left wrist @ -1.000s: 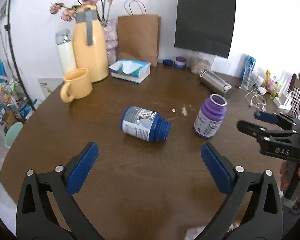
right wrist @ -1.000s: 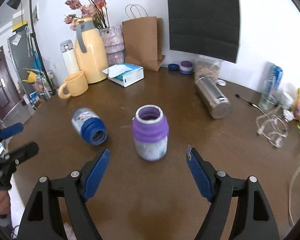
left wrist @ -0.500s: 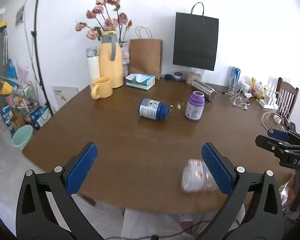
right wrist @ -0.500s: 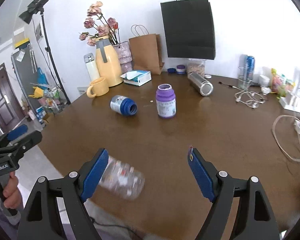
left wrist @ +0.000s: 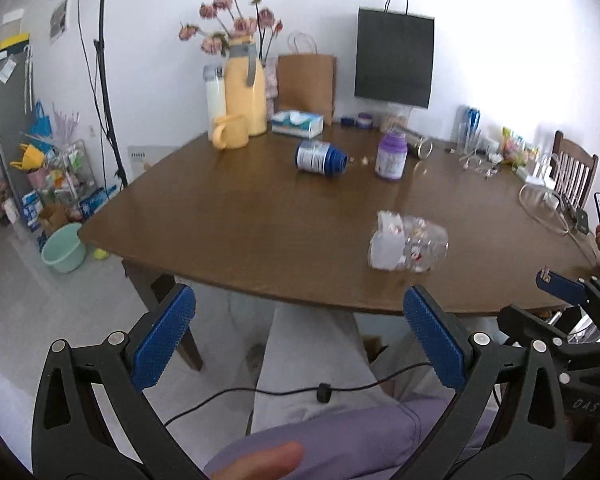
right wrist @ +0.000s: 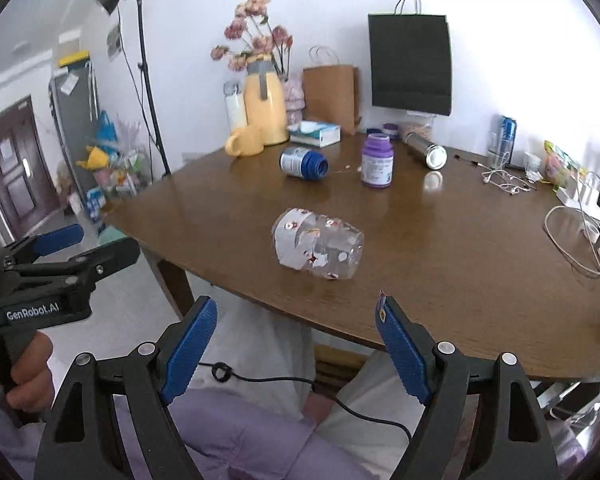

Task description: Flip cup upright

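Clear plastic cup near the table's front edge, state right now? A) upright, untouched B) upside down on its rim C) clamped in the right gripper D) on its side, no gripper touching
D: the clear plastic cup lies on its side on the table, with both the right gripper and the left gripper open and short of it.

From where I hold both open grippers, off the wooden table's (right wrist: 440,280) near edge, nothing stands between them and the clear plastic cup lying on its side (right wrist: 318,249). Bare tabletop rings it. The toppled blue-capped bottle (right wrist: 303,163) and upright purple bottle (right wrist: 376,162) stand well beyond; white cables (right wrist: 576,240) crowd the right side.
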